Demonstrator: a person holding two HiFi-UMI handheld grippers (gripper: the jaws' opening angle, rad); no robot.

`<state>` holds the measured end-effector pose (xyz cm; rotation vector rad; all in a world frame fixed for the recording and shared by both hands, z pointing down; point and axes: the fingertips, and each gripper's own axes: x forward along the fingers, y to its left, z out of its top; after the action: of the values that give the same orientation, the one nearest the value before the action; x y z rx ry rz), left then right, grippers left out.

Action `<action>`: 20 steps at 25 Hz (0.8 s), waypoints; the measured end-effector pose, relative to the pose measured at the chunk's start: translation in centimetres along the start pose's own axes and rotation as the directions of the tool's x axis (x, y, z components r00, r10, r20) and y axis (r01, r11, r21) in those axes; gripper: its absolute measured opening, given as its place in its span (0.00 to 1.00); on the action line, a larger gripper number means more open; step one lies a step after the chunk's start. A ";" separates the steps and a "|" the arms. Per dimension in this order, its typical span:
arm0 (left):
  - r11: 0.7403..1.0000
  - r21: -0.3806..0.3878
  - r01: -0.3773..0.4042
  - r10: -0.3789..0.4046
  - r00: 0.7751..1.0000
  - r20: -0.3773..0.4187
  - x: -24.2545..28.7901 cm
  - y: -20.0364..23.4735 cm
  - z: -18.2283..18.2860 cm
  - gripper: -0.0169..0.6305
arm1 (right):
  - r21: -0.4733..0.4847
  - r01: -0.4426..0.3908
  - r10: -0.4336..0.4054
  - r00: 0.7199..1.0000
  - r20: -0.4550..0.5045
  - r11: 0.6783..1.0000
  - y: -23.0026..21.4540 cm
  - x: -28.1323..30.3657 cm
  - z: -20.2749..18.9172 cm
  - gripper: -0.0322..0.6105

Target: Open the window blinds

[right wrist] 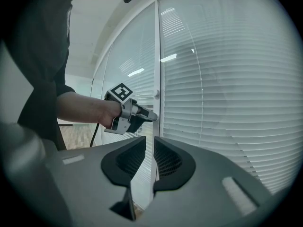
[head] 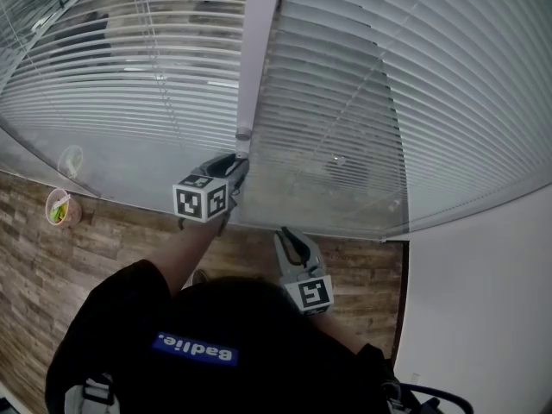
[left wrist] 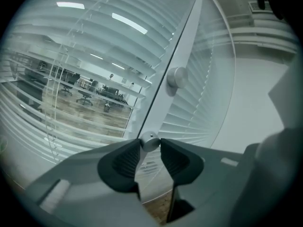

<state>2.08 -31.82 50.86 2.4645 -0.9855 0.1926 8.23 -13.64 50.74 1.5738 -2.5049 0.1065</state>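
My left gripper (left wrist: 150,149) is clamped on the small round silver metal knob (left wrist: 150,142) on the white vertical frame post (head: 257,50). Pads touch it on both sides but only at the very tips, so the grip is shallow. My read: this knob tilts the slats, which is why I hold it end-on, roughly square to the post, so a wrist roll turns it. A second, larger silver knob (left wrist: 177,77) sits higher on the same post, untouched. The white horizontal-slat window blinds (head: 405,102) hang behind glass on both sides of the post. The left panel lets the office show through and the right panel looks mostly closed, so I'd call it partway at best. My right gripper (right wrist: 152,148) is empty, jaws a narrow gap apart, parked low and back from the glass, out of the left's way. Risk: tips slipping off the knob.
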 end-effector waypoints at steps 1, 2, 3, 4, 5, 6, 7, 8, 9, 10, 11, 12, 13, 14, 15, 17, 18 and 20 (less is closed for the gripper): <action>1.000 0.000 -0.001 0.001 1.000 0.000 0.0 0.0 0.0 0.23 | 0.002 0.001 -0.001 1.000 -0.001 1.000 -0.1 -0.1 -0.1 0.14; 1.000 -0.005 -0.001 0.001 1.000 -0.001 0.0 0.1 0.0 0.23 | 0.003 0.002 -0.002 1.000 0.000 1.000 -0.3 -0.1 -0.1 0.13; 1.000 -0.020 0.004 -0.004 1.000 0.000 0.0 0.1 0.0 0.23 | 0.002 0.001 -0.001 1.000 0.002 1.000 -0.3 -0.2 -0.1 0.13; 0.999 -0.046 0.012 -0.012 1.000 0.004 0.0 0.1 0.0 0.23 | 0.001 -0.001 0.001 1.000 0.005 1.000 -0.4 -0.3 0.0 0.12; 0.996 -0.081 0.024 -0.023 1.000 0.011 0.0 0.1 0.0 0.23 | -0.001 -0.003 0.003 1.000 0.007 1.000 -0.4 -0.4 0.0 0.11; 0.992 -0.117 0.036 -0.034 0.999 0.019 -0.1 0.1 0.0 0.23 | -0.003 -0.005 0.005 1.000 0.008 1.000 -0.4 -0.5 0.0 0.11; 0.988 -0.147 0.046 -0.043 0.999 0.024 -0.1 0.1 0.0 0.23 | -0.002 -0.007 0.007 1.000 0.008 1.000 -0.5 -0.6 -0.1 0.11; 0.984 -0.172 0.054 -0.050 0.998 0.028 -0.1 0.1 0.0 0.23 | 0.001 -0.008 0.008 1.000 0.008 1.000 -0.5 -0.7 -0.1 0.11; 0.978 -0.199 0.062 -0.057 0.998 0.032 -0.1 0.2 0.0 0.23 | 0.005 -0.008 0.008 1.000 0.007 1.000 -0.6 -0.7 -0.1 0.11; 0.969 -0.235 0.073 -0.066 0.997 0.038 -0.1 0.2 0.0 0.23 | 0.008 -0.009 0.009 1.000 0.008 1.000 -0.6 -0.8 -0.1 0.11; 0.957 -0.277 0.089 -0.078 0.996 0.049 -0.2 0.3 0.0 0.22 | 0.009 -0.010 0.010 1.000 0.008 1.000 -0.7 -0.9 -0.1 0.11; 0.940 -0.322 0.109 -0.093 0.994 0.066 -0.2 0.4 0.0 0.22 | 0.008 -0.011 0.011 1.000 0.008 1.000 -0.7 -0.9 -0.2 0.11; 0.921 -0.367 0.132 -0.108 0.991 0.084 -0.2 0.4 0.1 0.22 | 0.006 -0.014 0.014 1.000 0.006 1.000 -0.7 -1.0 -0.3 0.11; 0.899 -0.409 0.155 -0.123 0.987 0.104 -0.2 0.5 0.2 0.22 | 0.003 -0.016 0.016 1.000 0.001 1.000 -0.8 -1.0 -0.6 0.10; 0.878 -0.445 0.176 -0.134 0.983 0.123 -0.2 0.6 0.3 0.22 | -0.002 -0.019 0.019 1.000 -0.005 1.000 -0.9 -1.1 -0.9 0.10; 0.842 -0.499 0.207 -0.148 0.977 0.154 -0.2 0.7 0.4 0.22 | -0.002 -0.019 0.019 1.000 -0.005 1.000 -0.9 -1.1 -1.0 0.10; 0.827 -0.518 0.218 -0.152 0.974 0.166 -0.3 0.7 0.4 0.22 | 0.002 -0.018 0.018 1.000 0.000 1.000 -0.9 -1.2 -0.7 0.10; 0.799 -0.553 0.237 -0.159 0.970 0.186 -0.3 0.8 0.4 0.22 | 0.008 -0.015 0.015 1.000 0.005 1.000 -0.8 -1.3 -0.4 0.10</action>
<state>1.30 -32.33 50.74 2.0071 -0.6898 -0.3040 9.51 -12.78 50.81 1.5609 -2.5236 0.1145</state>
